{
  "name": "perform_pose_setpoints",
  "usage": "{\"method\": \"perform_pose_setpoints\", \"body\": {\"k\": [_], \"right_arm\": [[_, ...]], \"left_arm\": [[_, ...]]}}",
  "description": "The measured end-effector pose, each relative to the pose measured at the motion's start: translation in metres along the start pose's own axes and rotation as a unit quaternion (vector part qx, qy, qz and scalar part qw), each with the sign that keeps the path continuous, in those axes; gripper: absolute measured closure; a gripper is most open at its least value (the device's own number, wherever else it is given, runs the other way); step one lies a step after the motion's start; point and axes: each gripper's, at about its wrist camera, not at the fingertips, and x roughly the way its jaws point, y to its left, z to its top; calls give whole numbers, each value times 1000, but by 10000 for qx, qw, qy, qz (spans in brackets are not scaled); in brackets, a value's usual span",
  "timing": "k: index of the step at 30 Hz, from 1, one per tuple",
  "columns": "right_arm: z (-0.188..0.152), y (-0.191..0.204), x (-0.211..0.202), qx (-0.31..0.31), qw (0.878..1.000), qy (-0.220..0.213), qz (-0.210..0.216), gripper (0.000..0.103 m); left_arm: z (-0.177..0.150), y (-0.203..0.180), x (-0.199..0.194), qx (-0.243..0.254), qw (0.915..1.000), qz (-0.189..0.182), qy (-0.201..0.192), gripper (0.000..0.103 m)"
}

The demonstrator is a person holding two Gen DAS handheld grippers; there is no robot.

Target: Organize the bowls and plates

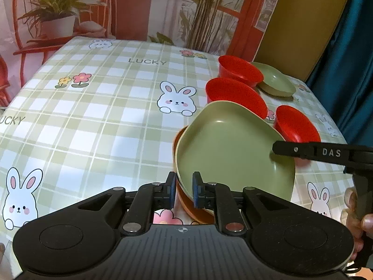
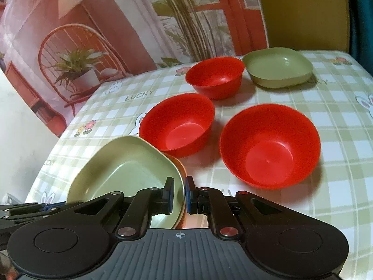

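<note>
A green plate [image 1: 228, 149] rests tilted on an orange plate [image 1: 186, 200] near the table's front. My left gripper [image 1: 184, 192] is shut on the rims of both plates. My right gripper [image 2: 179, 194] is shut on their opposite rim, and it shows in the left wrist view [image 1: 279, 149]. In the right wrist view the green plate [image 2: 123, 175] covers most of the orange plate [image 2: 179, 163]. Three red bowls [image 2: 179, 123] [image 2: 270, 144] [image 2: 215, 75] stand upright behind. A second green plate [image 2: 278, 66] lies at the far right.
The table [image 1: 93, 116] has a green checked cloth with rabbits. A printed backdrop [image 1: 139, 7] hangs behind it. A yellow panel [image 1: 303, 23] and a teal curtain [image 1: 354, 58] stand at the right.
</note>
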Motion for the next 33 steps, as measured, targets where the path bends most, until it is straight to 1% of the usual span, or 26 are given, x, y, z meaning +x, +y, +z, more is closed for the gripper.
{"method": "perform_pose_setpoints", "body": {"k": [4,7,9,12,15,17,19,20,21,24,30,33], "right_arm": [[5,6,6,-166,9998,-73,-52,92],[6,7,10,-207,9998,-38,-11,84],[5,8,11,-252,9996,-34,-86,82],[5,6,9,-248,9995,-34,-184,80],[2,6,4,-324,9990,-13,-317,74],[-1,6,2,-349,9988,66,-329,71],[-6,10,1,-459,9983,140,-326,70],[-9,12,0,-538,9979,176,-327,67],[-12,15,0,-613,9973,217,-332,66],[-18,21,3,-755,9961,340,-303,63],[-24,24,8,-846,9945,559,-261,62],[-27,25,8,-951,9931,626,-290,62]], "left_arm": [[0,0,4,-29,10000,14,85,86],[-1,4,5,-94,9999,-11,130,84],[-1,5,5,-148,9998,-53,99,82],[-1,5,6,-125,9999,-41,96,81],[-1,5,5,-130,9999,-22,92,80],[-1,4,2,-102,9999,38,62,79],[0,3,-1,-66,10000,71,-2,76],[0,4,-2,-66,10000,56,-43,71],[0,4,-4,-70,9999,43,-84,69],[1,4,-8,-66,9998,31,-174,69],[13,10,-8,-149,9988,207,-415,69],[15,13,-3,-206,9983,379,-382,75]]}}
